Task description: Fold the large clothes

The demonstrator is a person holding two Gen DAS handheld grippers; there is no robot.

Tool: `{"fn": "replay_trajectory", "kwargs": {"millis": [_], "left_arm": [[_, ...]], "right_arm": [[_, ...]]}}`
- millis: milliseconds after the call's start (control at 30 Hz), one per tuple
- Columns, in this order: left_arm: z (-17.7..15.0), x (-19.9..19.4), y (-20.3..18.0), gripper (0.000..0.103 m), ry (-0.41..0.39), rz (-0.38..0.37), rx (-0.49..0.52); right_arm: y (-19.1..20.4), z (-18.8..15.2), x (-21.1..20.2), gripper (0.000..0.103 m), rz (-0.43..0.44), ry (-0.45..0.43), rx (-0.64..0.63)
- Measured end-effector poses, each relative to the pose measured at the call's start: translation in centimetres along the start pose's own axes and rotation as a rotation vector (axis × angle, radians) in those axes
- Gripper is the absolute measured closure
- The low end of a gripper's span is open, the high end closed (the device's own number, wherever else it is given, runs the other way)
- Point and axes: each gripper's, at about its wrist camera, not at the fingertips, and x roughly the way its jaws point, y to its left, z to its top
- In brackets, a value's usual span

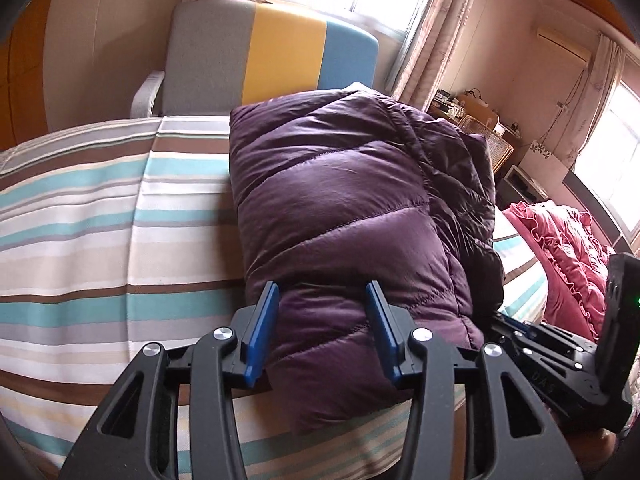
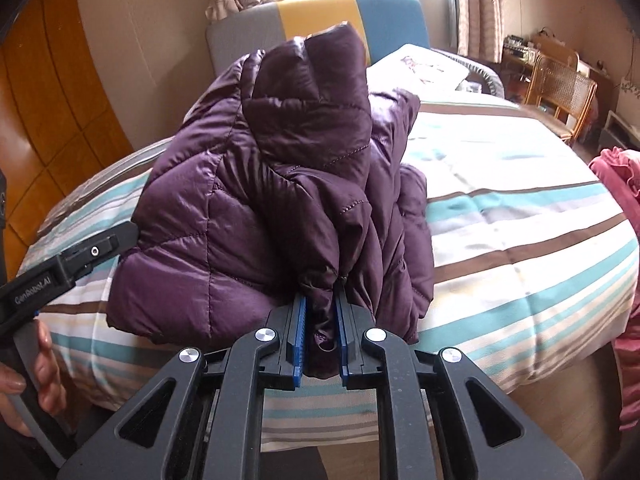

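Observation:
A purple quilted down jacket (image 1: 344, 208) lies folded in a thick bundle on the striped bed (image 1: 100, 232). My left gripper (image 1: 322, 296) is open, its blue fingers astride the near end of the bundle. My right gripper (image 2: 321, 304) is shut on a bunched fold of the jacket (image 2: 280, 168) at its near edge. The right gripper's body shows at the right edge of the left wrist view (image 1: 560, 352). The left gripper's body shows at the left edge of the right wrist view (image 2: 68, 268), held by a hand.
A grey, yellow and blue headboard (image 1: 280, 60) stands behind the bed. A pink ruffled quilt (image 1: 560, 256) lies at the right. A rattan chair (image 2: 560, 88) and cluttered furniture stand by the far wall. A pillow (image 2: 420, 68) lies near the headboard.

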Motion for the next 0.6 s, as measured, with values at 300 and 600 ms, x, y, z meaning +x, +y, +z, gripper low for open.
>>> {"fn": "replay_trajectory", "kwargs": {"millis": [300, 600], "left_arm": [[-0.2, -1.5, -0.8, 0.056, -0.038, 0.037, 0.017], [-0.2, -1.9, -0.7, 0.055, -0.047, 0.055, 0.012]], "right_arm": [[1.6, -0.5, -4.3, 0.056, -0.058, -0.089, -0.033], [4.0, 1.2, -6.4, 0.056, -0.033, -0.167, -0.058]]}}
